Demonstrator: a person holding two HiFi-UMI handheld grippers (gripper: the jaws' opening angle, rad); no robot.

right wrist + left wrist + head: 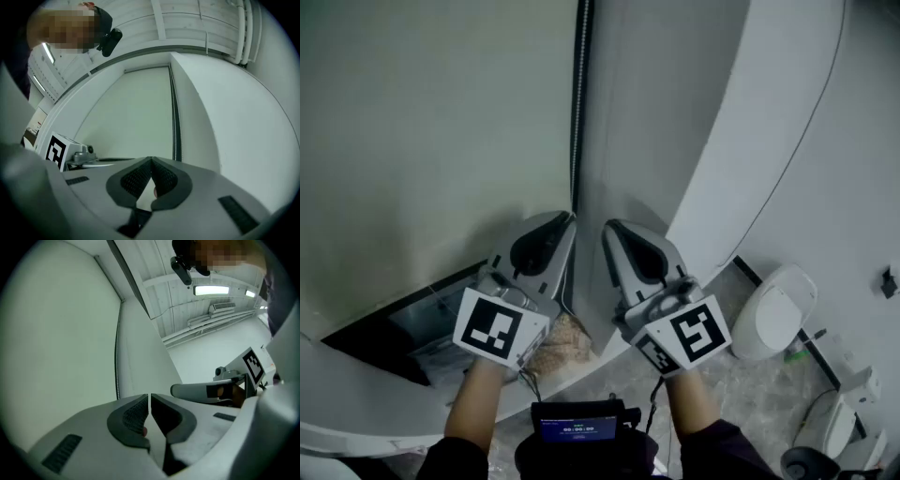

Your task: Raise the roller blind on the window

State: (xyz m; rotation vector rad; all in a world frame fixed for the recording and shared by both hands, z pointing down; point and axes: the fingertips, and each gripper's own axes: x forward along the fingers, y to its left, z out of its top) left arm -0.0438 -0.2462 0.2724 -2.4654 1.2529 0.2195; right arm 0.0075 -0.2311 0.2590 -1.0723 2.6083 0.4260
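The pale green roller blind [431,141] hangs down over the window on the left. Its bead chain [577,112] runs straight down the blind's right edge. My left gripper [570,220] points up with its tip right at the chain's lower end and its jaws shut. In the left gripper view the chain [117,357] passes left of the shut left gripper [149,399] and drops behind the left finger, not between the pads. My right gripper [609,228] stands close beside it, also shut. In the right gripper view the chain [176,117] hangs just right of the shut right gripper [151,160].
A white reveal wall [656,112] stands right of the chain. A dark gap [403,328] shows under the blind's bottom edge. On the floor are a beige sack [558,345] and a white lidded fixture [778,314]. A small screen device [579,427] sits at the person's chest.
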